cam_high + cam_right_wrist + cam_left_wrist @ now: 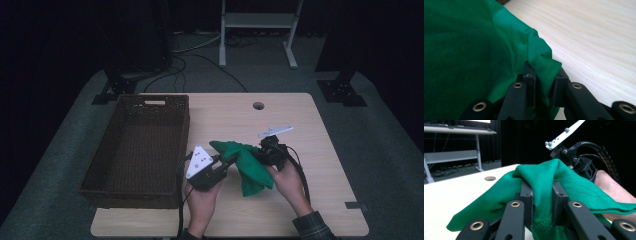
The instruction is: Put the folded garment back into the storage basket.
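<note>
So both grippers have a bite of the green cloth point(247, 167) here. The left gripper point(227, 162) has its fingers point(527, 195) clamped on a bunched fold of it, and the left gripper view shows fabric squeezed right between them. The right gripper point(259, 152) is pinching an edge of the cloth, its fingers point(530, 75) closed on the hem. The cloth sits about dead center of the bench point(320, 150), held up between the two grippers, with its loose end drooping toward 6 o'clock. The right gripper is at 3 o'clock of it, the left one at 9. A wicker basket point(115, 170) sits over at 9 o'clock on the bench.
</note>
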Demonstrator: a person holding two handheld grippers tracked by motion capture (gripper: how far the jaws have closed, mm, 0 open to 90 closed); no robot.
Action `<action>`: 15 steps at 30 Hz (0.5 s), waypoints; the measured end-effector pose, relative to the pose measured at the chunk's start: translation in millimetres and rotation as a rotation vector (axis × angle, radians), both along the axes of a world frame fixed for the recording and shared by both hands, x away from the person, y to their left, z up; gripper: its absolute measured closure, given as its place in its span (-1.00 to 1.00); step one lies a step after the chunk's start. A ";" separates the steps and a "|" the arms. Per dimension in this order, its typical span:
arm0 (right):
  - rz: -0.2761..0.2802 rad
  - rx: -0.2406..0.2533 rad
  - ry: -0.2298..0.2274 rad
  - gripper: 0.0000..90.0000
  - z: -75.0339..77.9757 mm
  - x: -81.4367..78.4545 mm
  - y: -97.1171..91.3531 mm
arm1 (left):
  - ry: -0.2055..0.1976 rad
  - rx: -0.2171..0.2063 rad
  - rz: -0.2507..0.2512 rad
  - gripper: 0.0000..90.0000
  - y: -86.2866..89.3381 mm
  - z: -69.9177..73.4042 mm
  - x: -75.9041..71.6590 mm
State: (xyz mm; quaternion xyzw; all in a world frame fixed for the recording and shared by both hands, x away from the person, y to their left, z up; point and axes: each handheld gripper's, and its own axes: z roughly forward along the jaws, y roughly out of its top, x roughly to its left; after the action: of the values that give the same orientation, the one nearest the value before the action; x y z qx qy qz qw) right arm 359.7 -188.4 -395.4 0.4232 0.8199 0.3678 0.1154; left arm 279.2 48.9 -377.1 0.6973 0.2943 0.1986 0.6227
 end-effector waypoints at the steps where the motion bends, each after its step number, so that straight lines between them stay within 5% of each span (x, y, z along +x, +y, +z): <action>1: 0.004 0.004 -0.004 0.73 3.4 0.3 1.2 | -0.006 0.001 0.001 0.69 1.4 4.0 1.1; 15: 0.048 0.074 -0.076 0.73 63.8 9.8 35.1 | -0.080 -0.012 0.038 0.69 44.1 66.3 18.9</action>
State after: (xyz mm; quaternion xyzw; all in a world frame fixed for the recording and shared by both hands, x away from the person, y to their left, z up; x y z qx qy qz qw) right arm 369.5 -153.2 -331.6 0.3931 0.8107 0.4163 0.1221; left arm 298.2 93.0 -310.8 0.6794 0.2836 0.2365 0.6341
